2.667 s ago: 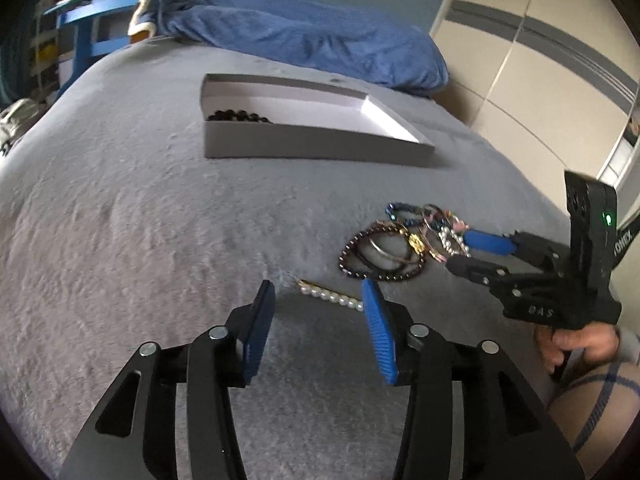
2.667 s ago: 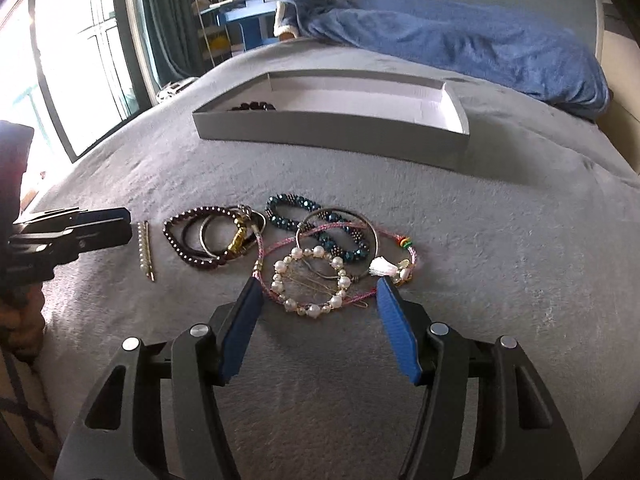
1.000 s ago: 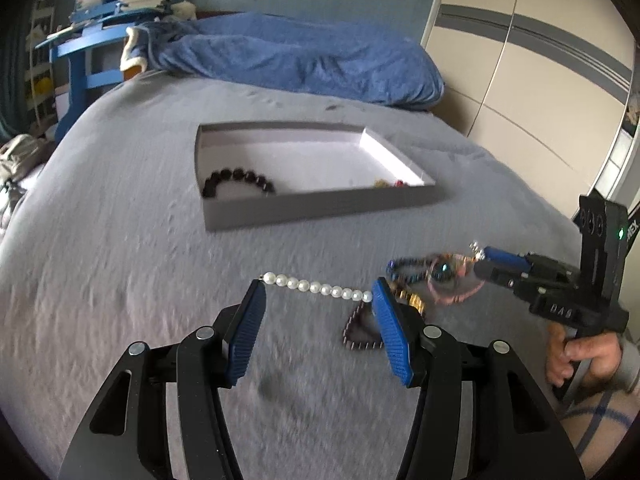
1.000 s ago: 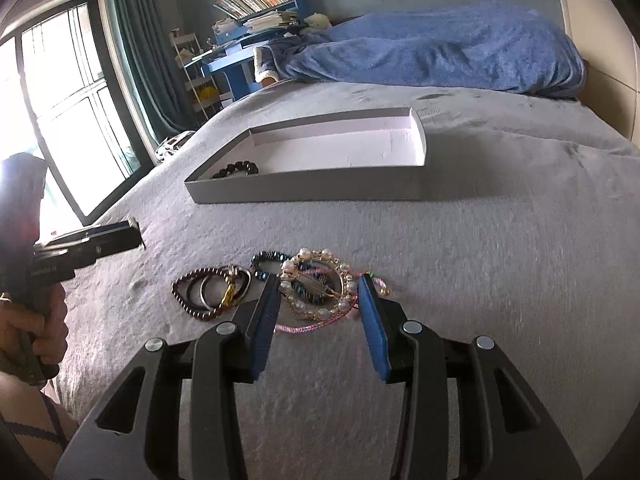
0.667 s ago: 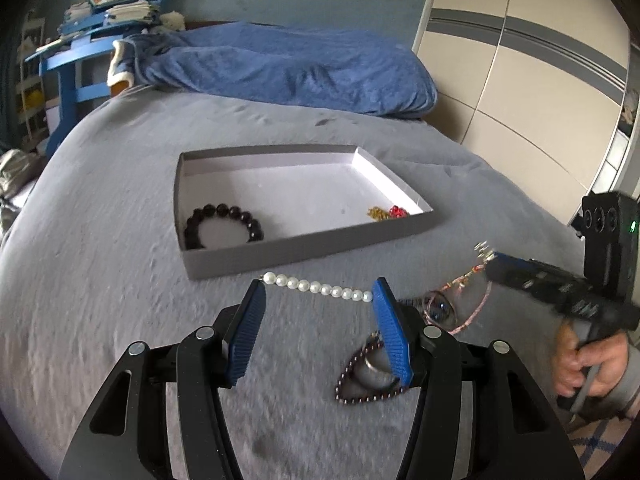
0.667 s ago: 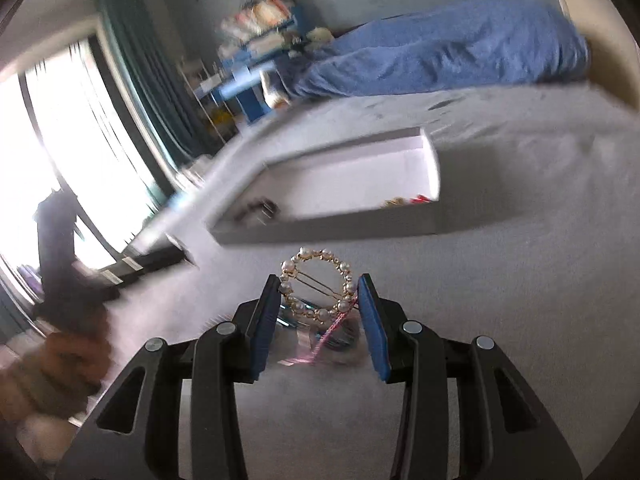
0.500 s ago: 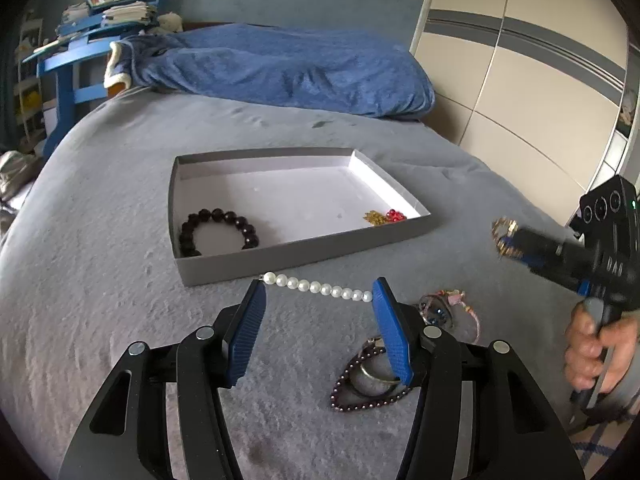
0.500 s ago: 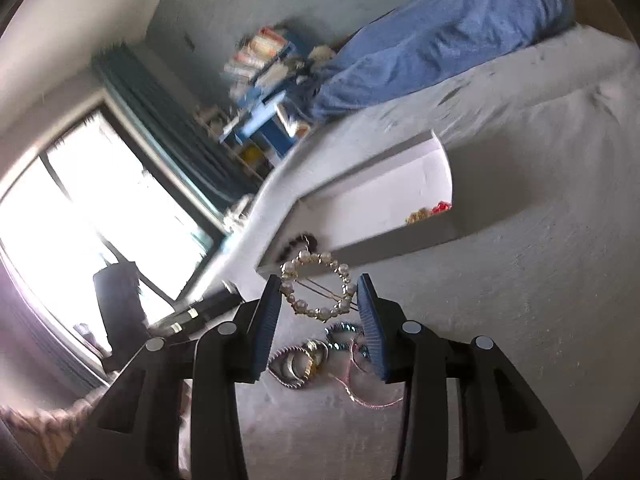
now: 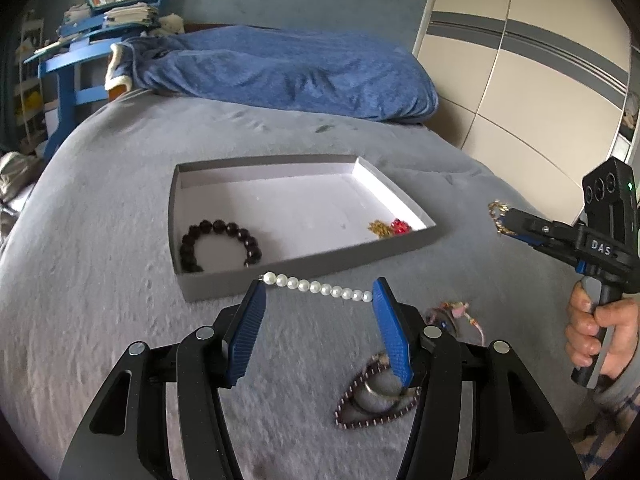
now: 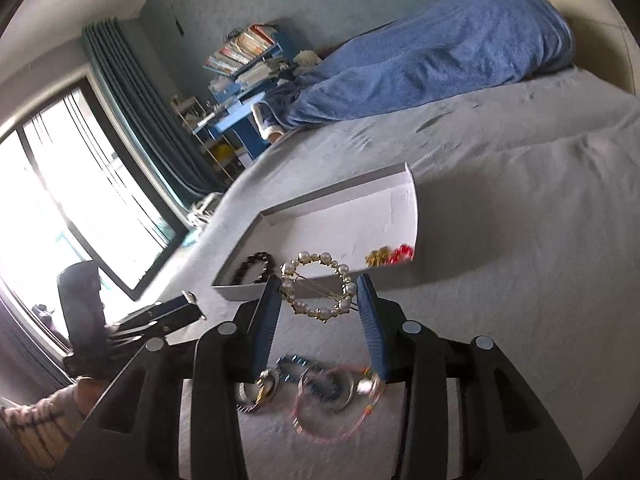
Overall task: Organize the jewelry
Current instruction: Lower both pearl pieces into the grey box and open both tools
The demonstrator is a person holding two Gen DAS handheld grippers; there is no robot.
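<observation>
My left gripper [image 9: 318, 292] is shut on a straight white pearl strand [image 9: 316, 287], held across its tips just in front of the grey box [image 9: 304, 266]. The box holds a black bead bracelet [image 9: 218, 242] and a gold and red piece [image 9: 390, 227]. My right gripper [image 10: 318, 294] is shut on a round pearl ring piece [image 10: 318, 286], lifted above the bed and tilted; it shows in the left wrist view [image 9: 516, 222] to the right of the box. Several bracelets [image 10: 316, 390] lie on the grey bedcover below it, and a dark beaded bracelet [image 9: 374, 396] below my left gripper.
A blue blanket [image 9: 280, 72] lies across the far end of the bed. A blue desk with books [image 9: 84, 52] stands at the far left. Wardrobe doors [image 9: 520, 80] are on the right, a window [image 10: 60, 200] on the left.
Both grippers closed on their pieces and lifted them off the bed. The left one moved toward the box with the pearl strand. The right one rose and tilted with the pearl ring.
</observation>
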